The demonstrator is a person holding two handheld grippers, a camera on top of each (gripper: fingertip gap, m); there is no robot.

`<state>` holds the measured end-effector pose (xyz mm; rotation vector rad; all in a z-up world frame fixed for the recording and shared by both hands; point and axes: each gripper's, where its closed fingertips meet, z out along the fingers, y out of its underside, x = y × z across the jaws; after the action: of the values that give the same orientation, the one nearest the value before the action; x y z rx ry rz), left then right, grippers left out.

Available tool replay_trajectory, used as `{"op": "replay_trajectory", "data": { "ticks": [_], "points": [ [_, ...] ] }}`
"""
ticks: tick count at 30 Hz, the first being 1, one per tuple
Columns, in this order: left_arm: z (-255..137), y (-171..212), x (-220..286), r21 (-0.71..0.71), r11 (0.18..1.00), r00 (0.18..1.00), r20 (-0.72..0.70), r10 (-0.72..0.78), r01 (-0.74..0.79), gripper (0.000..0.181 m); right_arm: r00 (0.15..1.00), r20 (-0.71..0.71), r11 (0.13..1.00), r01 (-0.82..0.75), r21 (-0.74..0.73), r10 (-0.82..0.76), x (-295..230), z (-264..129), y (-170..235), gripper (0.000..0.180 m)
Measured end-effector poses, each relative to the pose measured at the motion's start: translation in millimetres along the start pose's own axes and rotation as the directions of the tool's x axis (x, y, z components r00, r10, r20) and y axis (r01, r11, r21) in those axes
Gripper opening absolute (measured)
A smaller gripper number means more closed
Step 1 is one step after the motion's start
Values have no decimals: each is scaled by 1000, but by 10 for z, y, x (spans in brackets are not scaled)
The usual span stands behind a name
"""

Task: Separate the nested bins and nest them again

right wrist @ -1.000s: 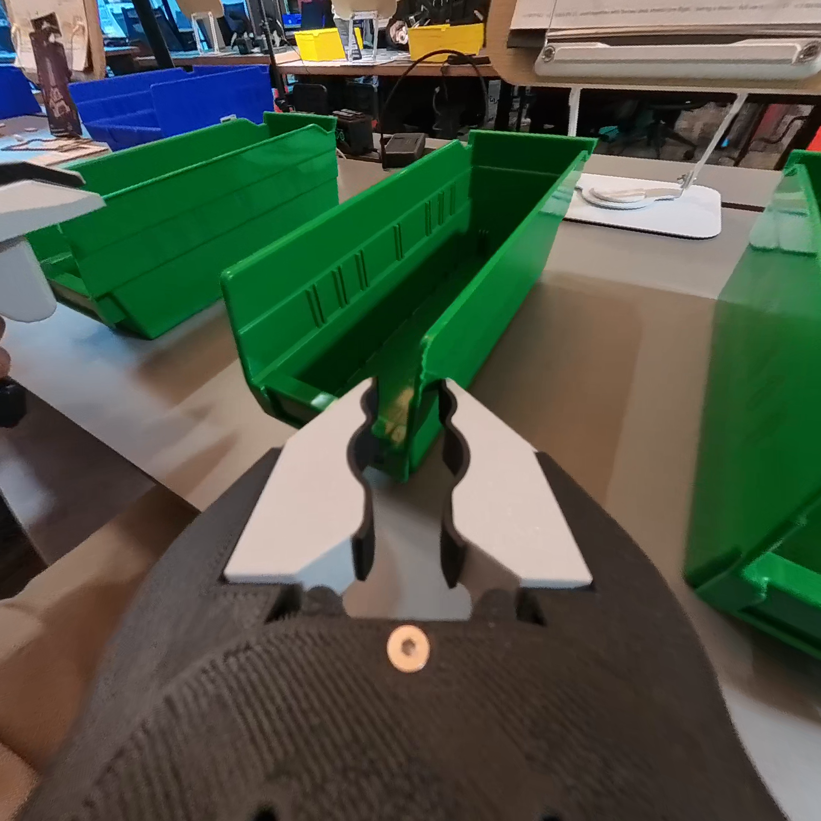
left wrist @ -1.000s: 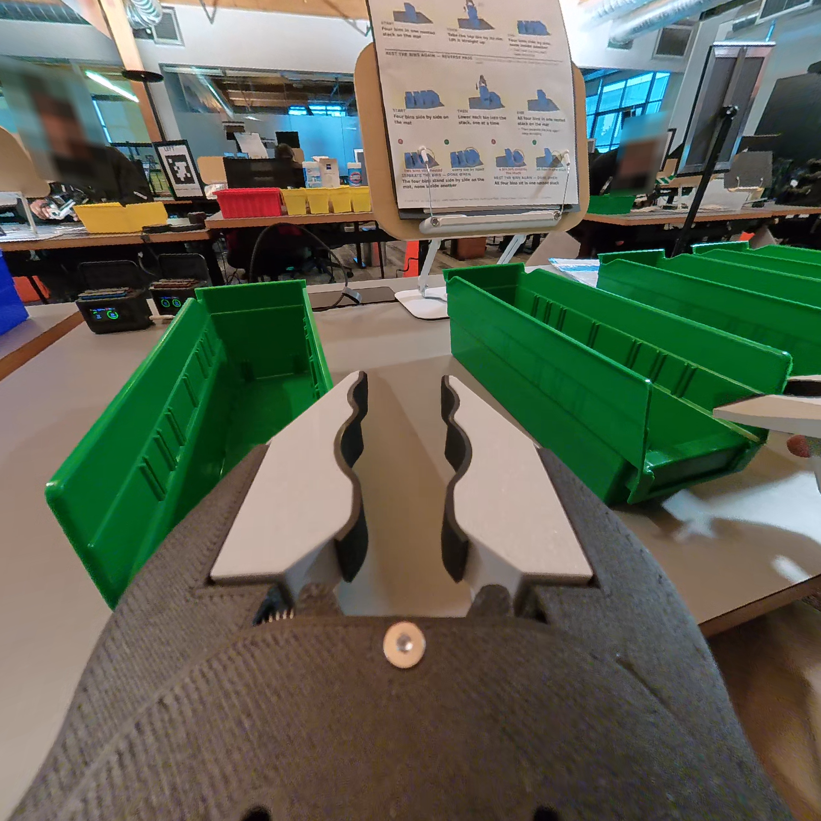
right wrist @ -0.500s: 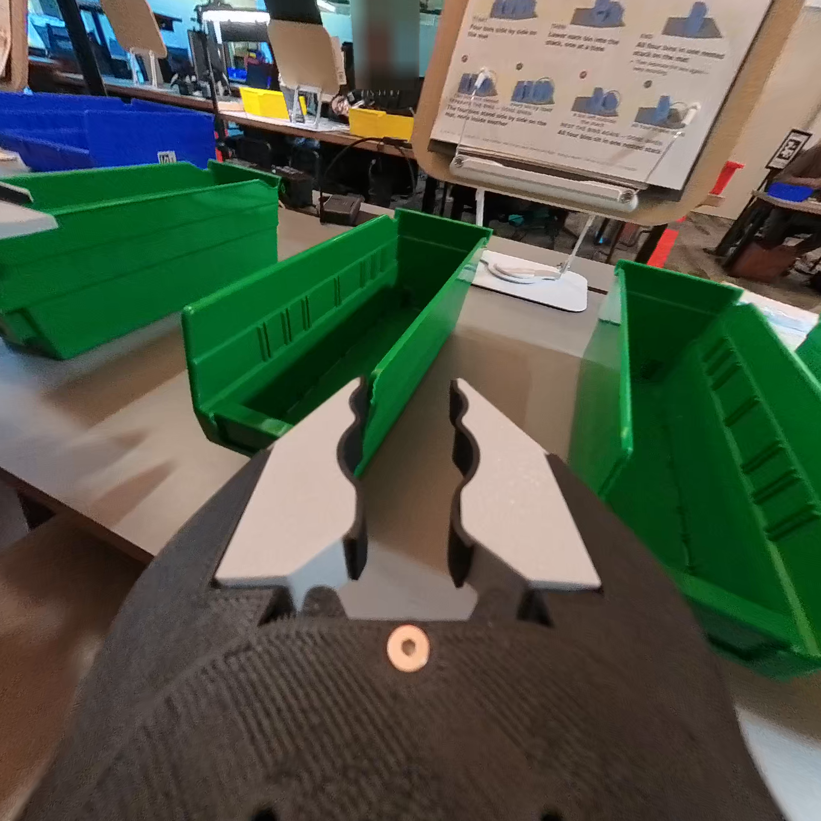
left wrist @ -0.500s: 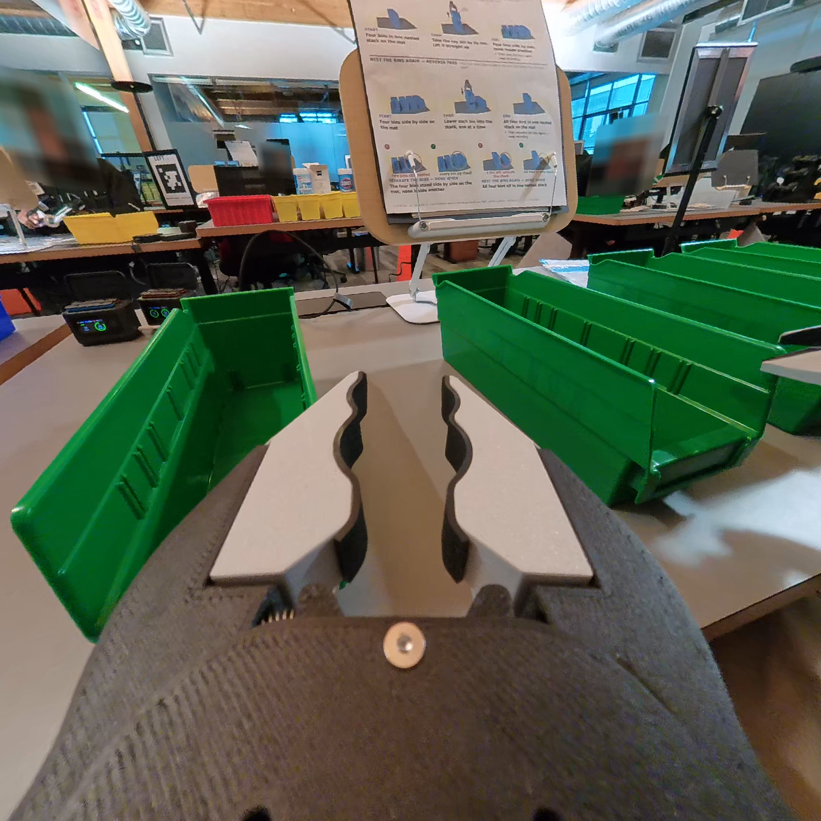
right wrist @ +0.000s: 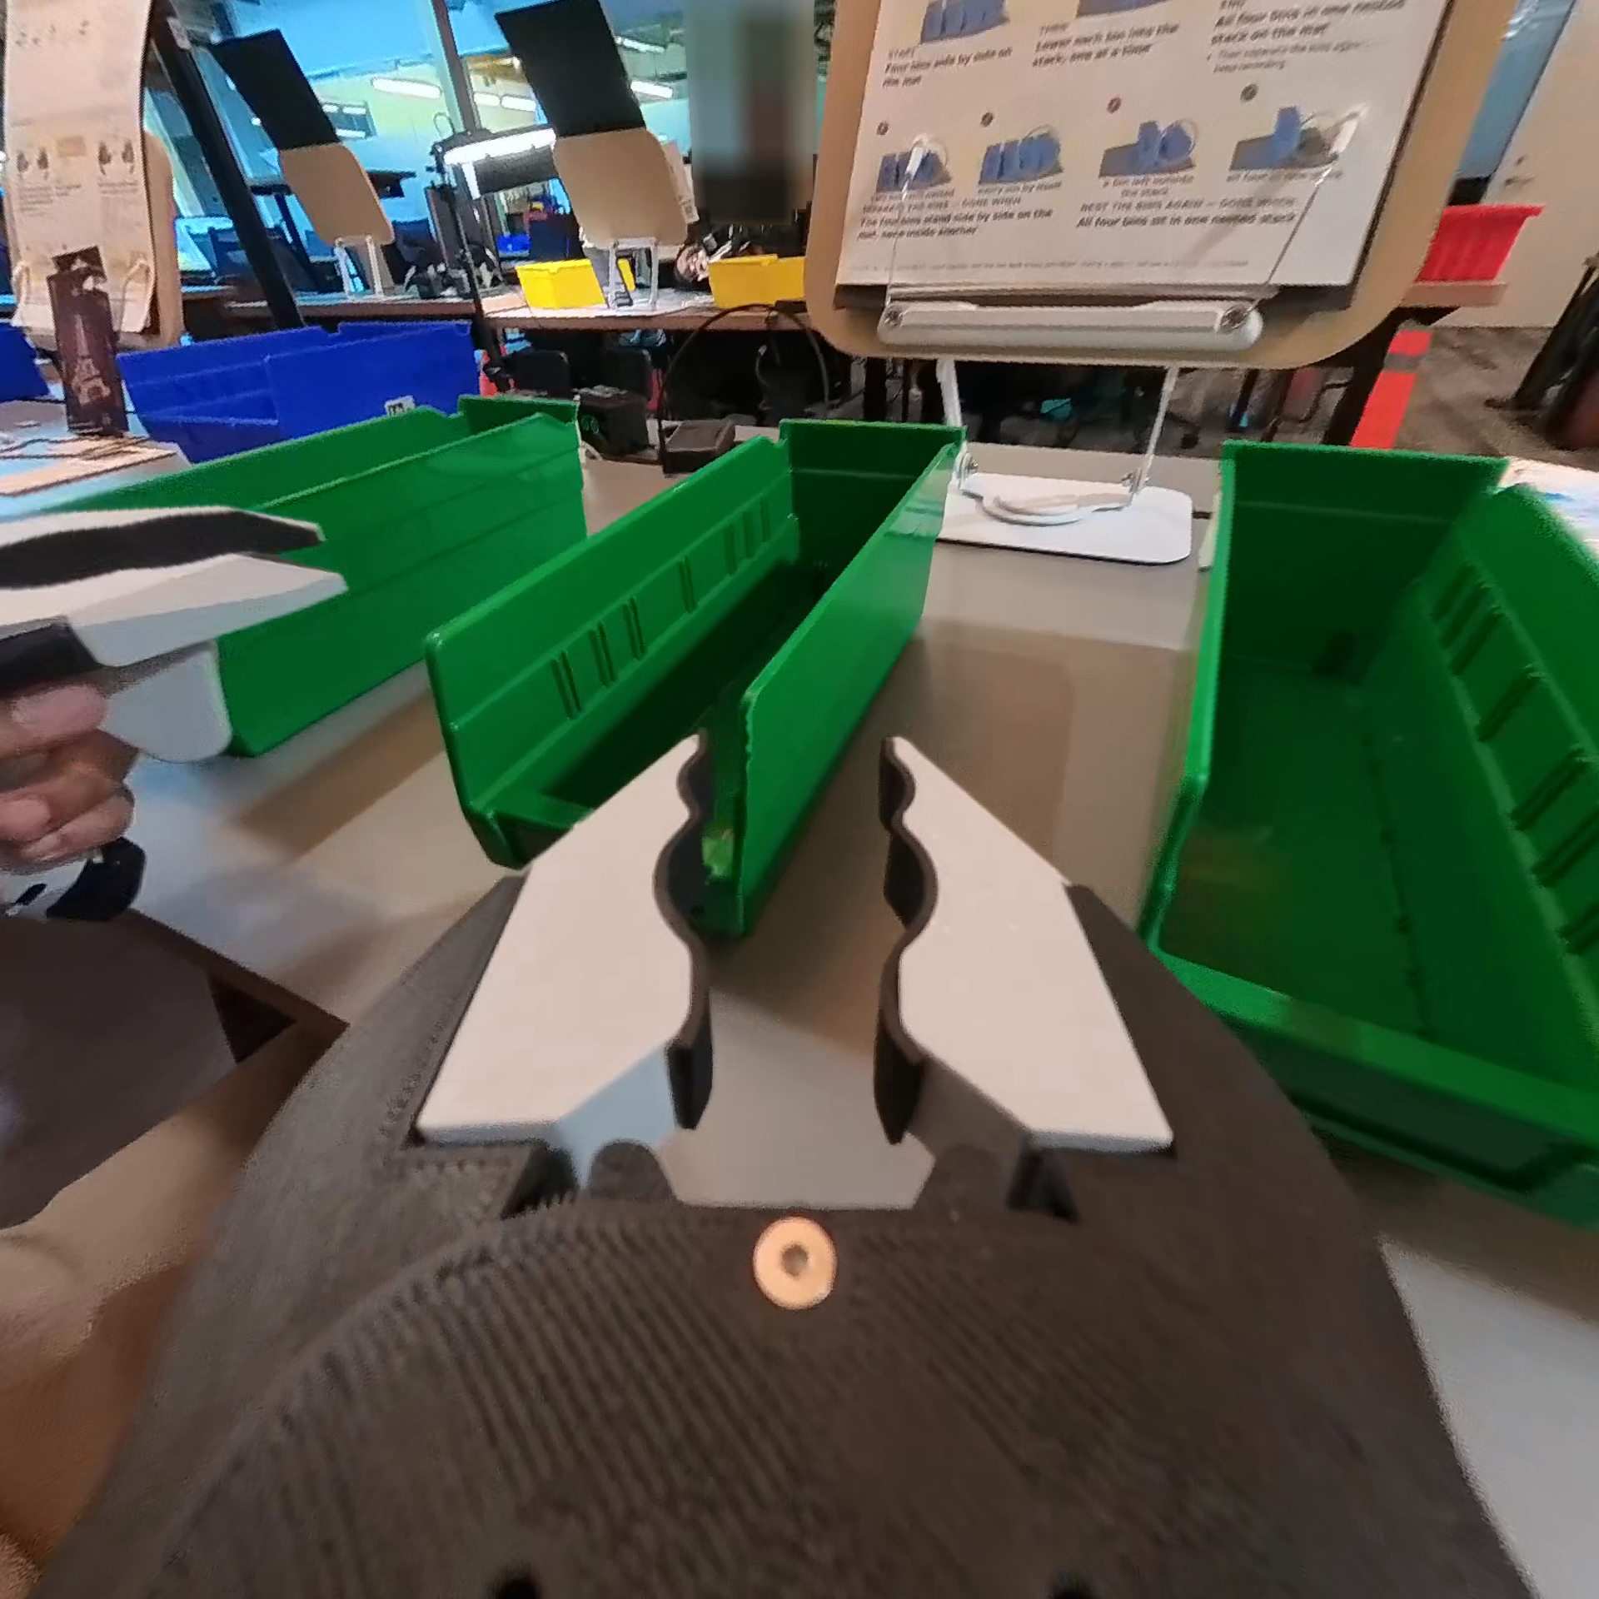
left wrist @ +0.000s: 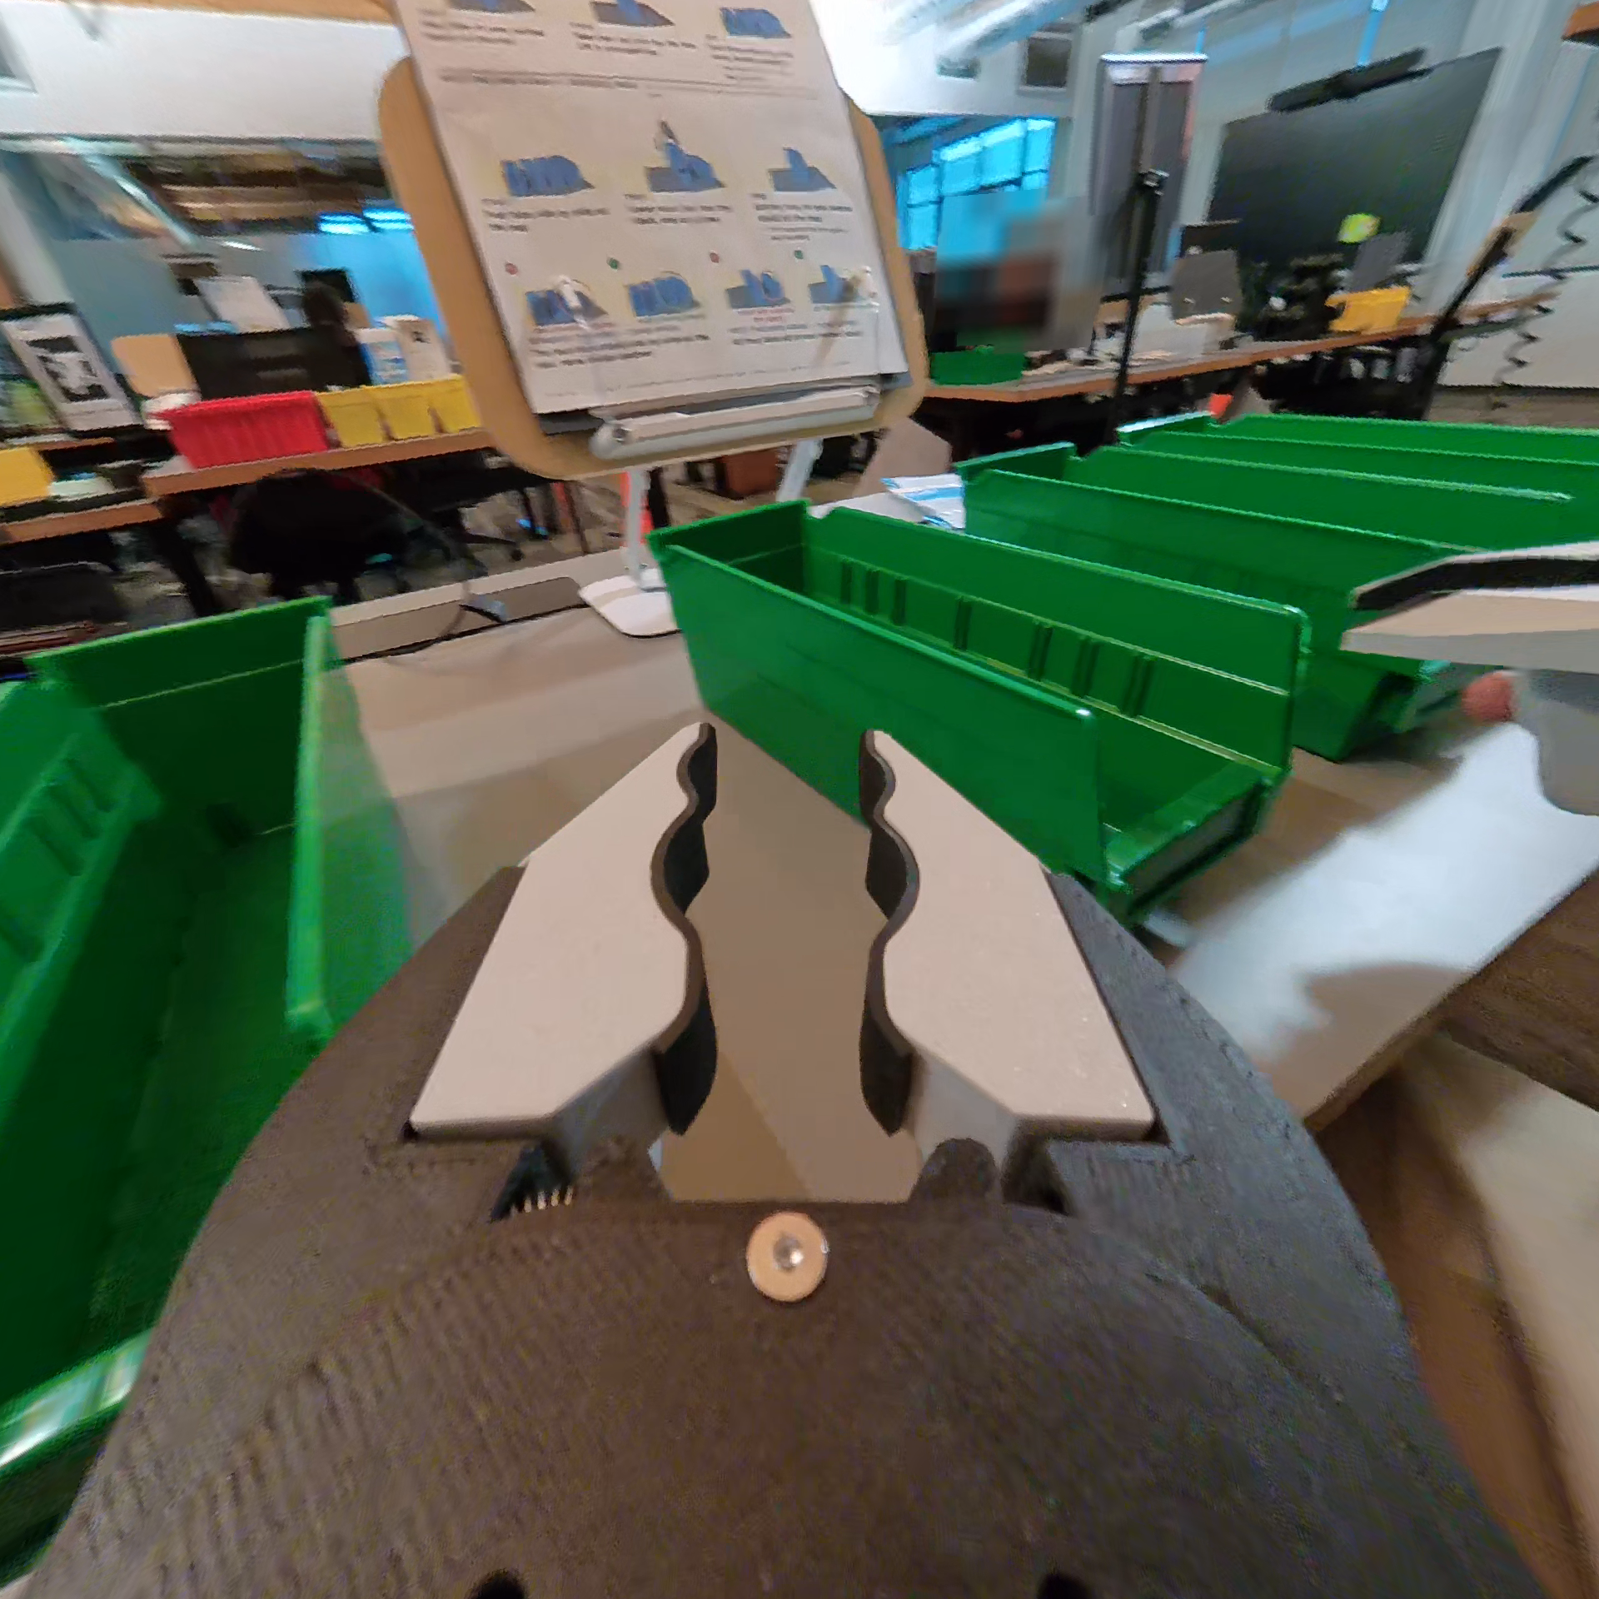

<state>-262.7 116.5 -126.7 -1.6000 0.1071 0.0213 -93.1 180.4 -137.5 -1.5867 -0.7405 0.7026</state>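
My right tongs (right wrist: 792, 761) have let go: a second ago they closed round the near wall of the middle bin (right wrist: 658, 623). Now they're spread, and that bin sits in front of the sheet stand (right wrist: 1064, 519), so I judge it separated. My left tongs (left wrist: 787, 744) are spread and empty. I count one stand, two tongs and three green bins for certain. One bin (right wrist: 389, 536) is left of the stand and another (right wrist: 1298, 779) is right of it, perhaps with a fourth beyond.

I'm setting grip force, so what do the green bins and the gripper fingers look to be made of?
The middle green bin looks like rigid moulded plastic, glossy, with thin walls, moulded ribs and light glinting along its rim. The right gripper has fingers that look like matte grey plastic, possibly printed; their wavy black inner pads may be rubber or foam.
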Motion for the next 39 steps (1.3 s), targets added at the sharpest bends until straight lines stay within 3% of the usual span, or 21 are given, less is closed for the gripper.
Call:
{"op": "replay_trajectory", "data": {
  "ticks": [5,15,20,27,34,39],
  "points": [
    [54,287,545,-149,989,966,-253,-57,19,26,998,18,995,68,-70,-67,-118,77,156,35],
    [-11,255,854,-242,932,839,-414,-352,271,32,997,31,992,79,-100,-76,-243,143,235,5],
    [8,275,857,-308,881,780,-418,-465,360,33,998,50,994,37,-103,-32,-252,141,237,5],
    [-30,258,884,-303,889,771,-449,-451,343,32,996,89,995,28,-98,-19,-292,120,237,7],
    [-65,228,873,-348,842,694,-479,-538,412,34,990,131,994,-47,-103,61,-310,110,235,6],
    [-75,229,879,-341,854,707,-483,-517,392,35,989,138,994,-41,-102,55,-314,109,235,6]
  ]
}}
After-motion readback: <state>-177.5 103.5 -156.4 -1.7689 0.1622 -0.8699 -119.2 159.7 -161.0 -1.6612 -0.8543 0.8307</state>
